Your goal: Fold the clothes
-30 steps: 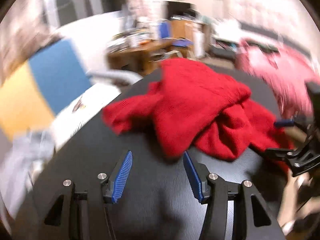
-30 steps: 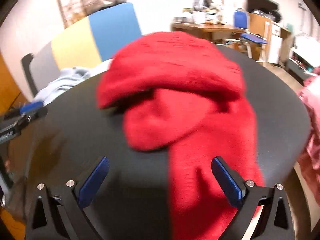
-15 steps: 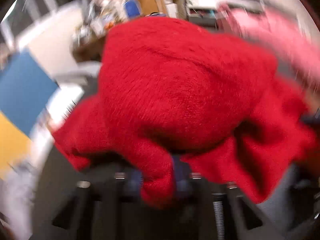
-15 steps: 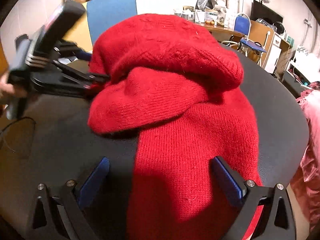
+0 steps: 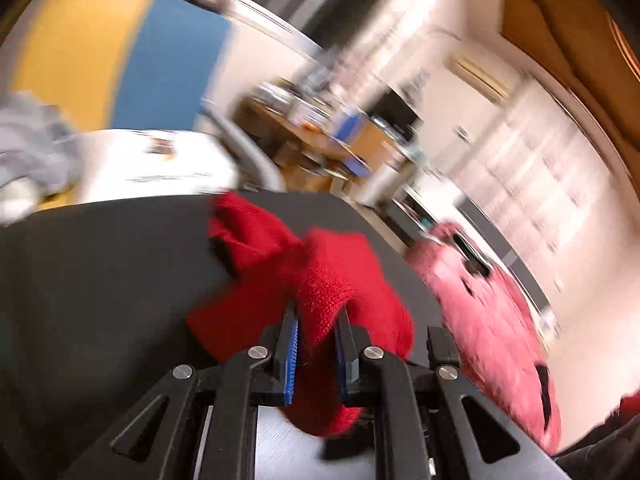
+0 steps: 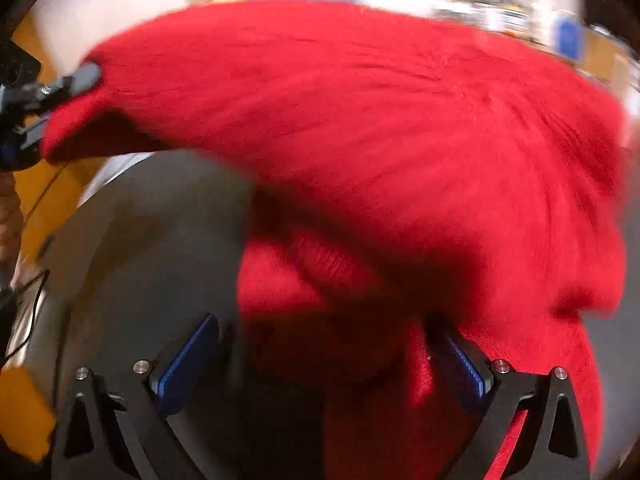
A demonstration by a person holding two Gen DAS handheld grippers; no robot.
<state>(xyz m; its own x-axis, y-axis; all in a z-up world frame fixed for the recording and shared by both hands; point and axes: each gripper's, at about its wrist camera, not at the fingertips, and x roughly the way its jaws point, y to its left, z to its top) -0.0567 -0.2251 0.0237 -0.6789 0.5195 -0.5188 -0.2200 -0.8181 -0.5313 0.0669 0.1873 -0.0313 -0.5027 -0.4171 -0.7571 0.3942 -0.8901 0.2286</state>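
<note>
**Operator:** I have the left gripper [image 5: 316, 334] pinching a bunched fold of the red sweater [image 5: 304, 280]. Its jaws are closing, and knit fills the narrow gap between the blue pads [image 5: 291, 354].

**Supervisor:** Location of the garment?

**Operator:** Taking the black table [image 5: 100, 272] as reference: most of the sweater is over the tabletop, and the fold in my left gripper is raised clear of it. In the right wrist view the sweater [image 6: 360, 120] stretches as a broad sheet from the left gripper [image 6: 76, 80], at the far left, across and above the table [image 6: 152, 240].

**Supervisor:** Right gripper?

**Operator:** The right gripper [image 6: 320, 364] is spread wide. Sweater cloth lies between the pads [image 6: 186, 360], but I see neither pad pressing on it. A pink garment [image 5: 488, 312] sits beyond the table's far edge, apart from the sweater.

**Supervisor:** Handling assessment?

**Operator:** I judge it a thick, soft knit: limp, no stiffness, moderately heavy for cloth, not fragile. The fuzzy surface should give the ribbed pads good friction, so slip looks unlikely. It will sag and stretch under its own weight if held at one point. I recommend gripping at an edge or corner, such as hem or shoulder, not a mid-body bunch, with a second hold on the matching edge.
</note>
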